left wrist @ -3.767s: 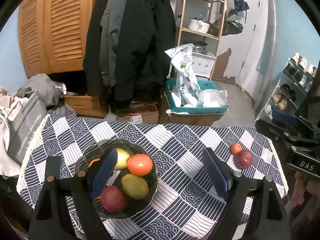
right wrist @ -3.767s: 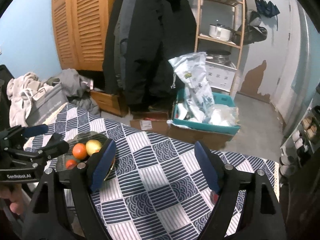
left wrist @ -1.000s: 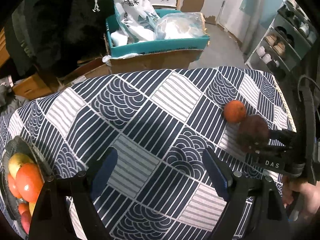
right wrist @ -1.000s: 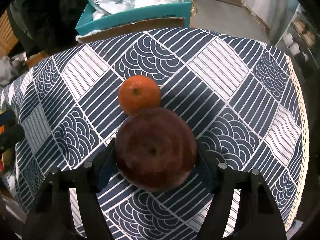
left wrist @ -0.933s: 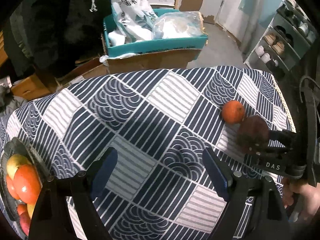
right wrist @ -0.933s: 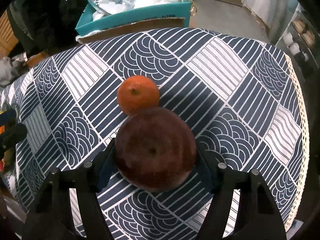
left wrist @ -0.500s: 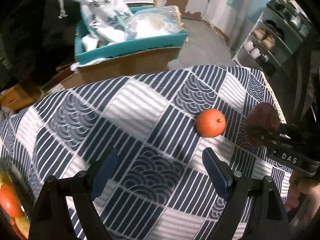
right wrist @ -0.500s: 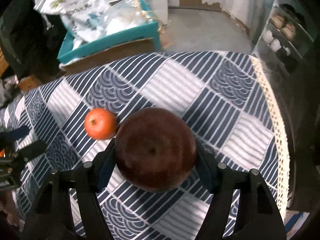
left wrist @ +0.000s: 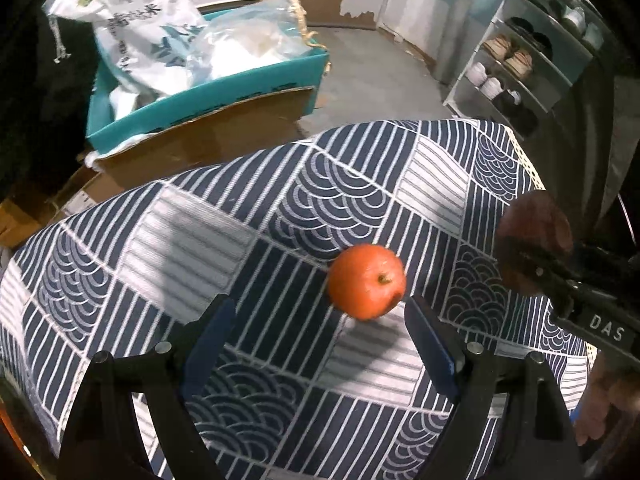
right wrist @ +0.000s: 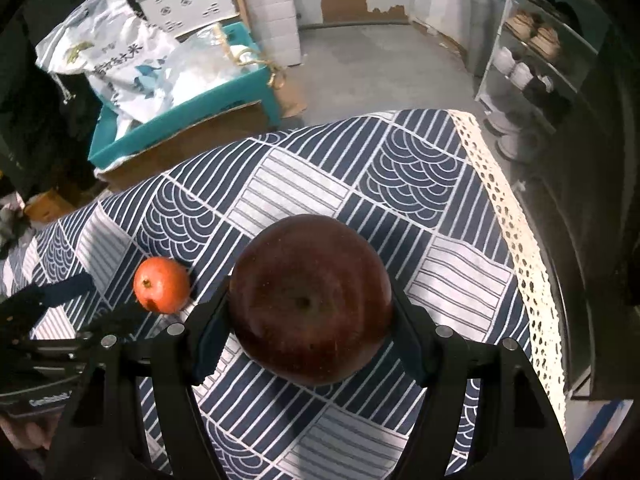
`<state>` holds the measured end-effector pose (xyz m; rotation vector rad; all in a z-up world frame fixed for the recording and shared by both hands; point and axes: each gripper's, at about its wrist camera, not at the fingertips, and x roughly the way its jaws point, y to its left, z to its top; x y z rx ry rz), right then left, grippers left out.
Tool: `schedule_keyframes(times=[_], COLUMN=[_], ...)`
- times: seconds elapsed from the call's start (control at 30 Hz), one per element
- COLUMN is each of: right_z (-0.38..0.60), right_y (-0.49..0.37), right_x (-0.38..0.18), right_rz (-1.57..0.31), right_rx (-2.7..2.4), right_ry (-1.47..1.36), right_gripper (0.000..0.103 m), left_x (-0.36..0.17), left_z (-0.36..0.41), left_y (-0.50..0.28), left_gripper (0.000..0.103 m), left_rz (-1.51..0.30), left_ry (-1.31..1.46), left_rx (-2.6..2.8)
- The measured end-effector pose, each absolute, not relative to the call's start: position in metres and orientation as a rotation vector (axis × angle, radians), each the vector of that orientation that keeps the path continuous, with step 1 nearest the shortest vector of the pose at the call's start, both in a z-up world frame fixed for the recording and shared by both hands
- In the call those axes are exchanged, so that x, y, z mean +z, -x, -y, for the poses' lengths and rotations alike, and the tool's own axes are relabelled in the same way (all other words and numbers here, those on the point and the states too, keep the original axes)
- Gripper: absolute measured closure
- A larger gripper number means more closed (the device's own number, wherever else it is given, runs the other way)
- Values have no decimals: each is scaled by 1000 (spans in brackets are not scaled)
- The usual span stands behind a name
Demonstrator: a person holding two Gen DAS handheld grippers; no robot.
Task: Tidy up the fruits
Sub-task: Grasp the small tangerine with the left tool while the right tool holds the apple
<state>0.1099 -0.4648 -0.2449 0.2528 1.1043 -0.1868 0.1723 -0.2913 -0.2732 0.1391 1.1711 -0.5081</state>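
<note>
My right gripper [right wrist: 310, 332] was clamped on the dark red apple [right wrist: 310, 300], above the tablecloth [right wrist: 296, 188]. My left gripper [left wrist: 320, 340] gaped empty; the orange [left wrist: 366, 281] lay on the cloth just beyond, right of centre, near its right finger.

Dark red apple [right wrist: 310, 304] held aloft; orange [left wrist: 366, 281] on tablecloth.

Orange [left wrist: 366, 281] on tablecloth [left wrist: 192, 240], apple [right wrist: 310, 304] right of it (lifted)

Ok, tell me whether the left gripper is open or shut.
Open: the left gripper has its fingers spread apart, and the orange lies untouched ahead.
</note>
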Motion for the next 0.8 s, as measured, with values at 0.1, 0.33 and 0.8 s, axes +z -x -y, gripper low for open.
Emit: schedule_keyframes(times=[0.1,0.33,0.8], right_z=[470,472,470], right_y=[-108,-107,-105], right_x=[-245,-245,-244], right_rz=[-1101,-1095,-1095], right_rx=[-200,-210,-199], right_ry=[-277,-276,-261], right_gripper=[31,31,31], left_x=[-280,-288,-286], left_z=[299,308,321], left_y=[-175,-178,-175], left_gripper=[15,22,58], left_rz=[-1183,-1180,-1167], left_ry=[-145,-124,-151], left_rx=[-509,-511,-558])
